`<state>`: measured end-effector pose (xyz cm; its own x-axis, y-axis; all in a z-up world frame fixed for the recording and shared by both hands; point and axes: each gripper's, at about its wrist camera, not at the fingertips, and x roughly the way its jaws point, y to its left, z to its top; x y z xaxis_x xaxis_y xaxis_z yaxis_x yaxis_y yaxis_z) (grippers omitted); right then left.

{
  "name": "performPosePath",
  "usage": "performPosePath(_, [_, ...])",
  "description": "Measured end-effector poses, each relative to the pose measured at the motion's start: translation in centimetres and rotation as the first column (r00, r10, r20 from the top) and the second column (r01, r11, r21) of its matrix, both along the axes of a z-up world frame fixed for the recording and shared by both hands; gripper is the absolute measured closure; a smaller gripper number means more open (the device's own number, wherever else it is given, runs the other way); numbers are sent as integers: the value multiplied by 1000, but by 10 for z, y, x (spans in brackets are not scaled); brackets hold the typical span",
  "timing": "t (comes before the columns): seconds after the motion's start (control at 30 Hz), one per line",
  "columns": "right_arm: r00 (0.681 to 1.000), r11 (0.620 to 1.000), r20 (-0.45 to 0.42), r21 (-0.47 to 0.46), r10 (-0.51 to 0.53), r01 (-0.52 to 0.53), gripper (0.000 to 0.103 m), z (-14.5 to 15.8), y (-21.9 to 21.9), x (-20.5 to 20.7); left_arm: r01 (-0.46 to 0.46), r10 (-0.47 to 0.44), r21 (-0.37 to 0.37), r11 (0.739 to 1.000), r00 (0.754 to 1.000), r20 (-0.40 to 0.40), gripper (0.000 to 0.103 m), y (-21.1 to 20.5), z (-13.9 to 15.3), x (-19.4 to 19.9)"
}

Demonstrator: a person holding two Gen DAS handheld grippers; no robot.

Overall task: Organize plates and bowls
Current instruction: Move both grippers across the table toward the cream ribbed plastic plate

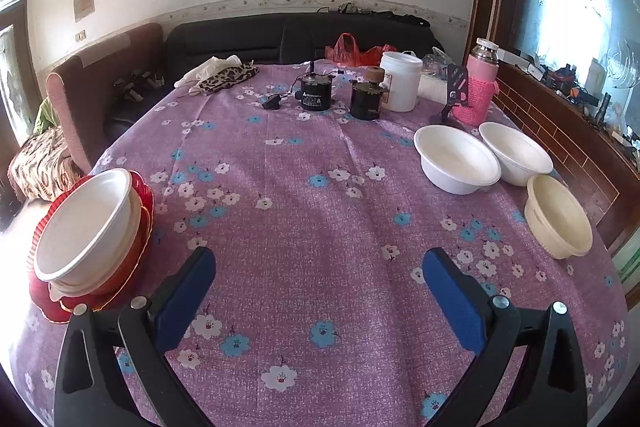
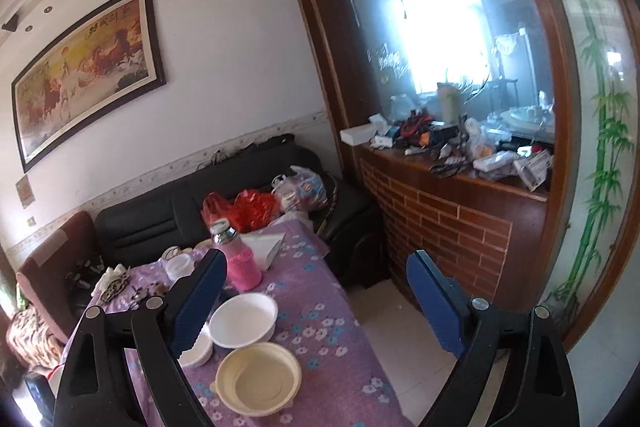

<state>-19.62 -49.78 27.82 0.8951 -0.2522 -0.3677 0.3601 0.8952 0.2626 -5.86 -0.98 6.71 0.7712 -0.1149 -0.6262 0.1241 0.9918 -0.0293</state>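
Left wrist view first: the left gripper (image 1: 316,281) hangs low over the purple flowered tablecloth (image 1: 304,227), fingers spread wide with nothing between them. Only this view catches the stack at the left edge: a white bowl (image 1: 82,223) nested on another bowl, sitting on red plates (image 1: 132,259). Across the cloth on the right, two white bowls (image 1: 456,159) (image 1: 516,153) touch rim to rim, with a cream bowl (image 1: 558,217) just beside them near the edge. At the far end stand two black cylinders (image 1: 314,91), a white tub (image 1: 400,81) and a pink-sleeved flask (image 1: 480,87).

Over to the right wrist view: the right gripper (image 2: 316,301) is tilted and raised, jaws wide apart and holding nothing. Its left finger (image 2: 196,301) covers part of one white bowl (image 2: 196,349). The other white bowl (image 2: 244,319) and the cream bowl (image 2: 258,385) lie in plain sight below, flask (image 2: 240,261) behind them. Here alone you get the brick-fronted counter (image 2: 440,223), cluttered on top, and red bags (image 2: 248,209) on the dark sofa (image 2: 160,223).
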Motion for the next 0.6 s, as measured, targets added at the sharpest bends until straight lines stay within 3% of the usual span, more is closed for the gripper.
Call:
performPosePath(0.2, [994, 993, -72, 92, 83, -77, 9, -59, 8, 25, 47, -47, 18, 999, 998, 32, 0, -13, 4, -4])
performPosePath(0.6, [973, 954, -162, 276, 166, -117, 9, -178, 17, 82, 133, -133, 20, 991, 991, -13, 0, -61, 3, 16])
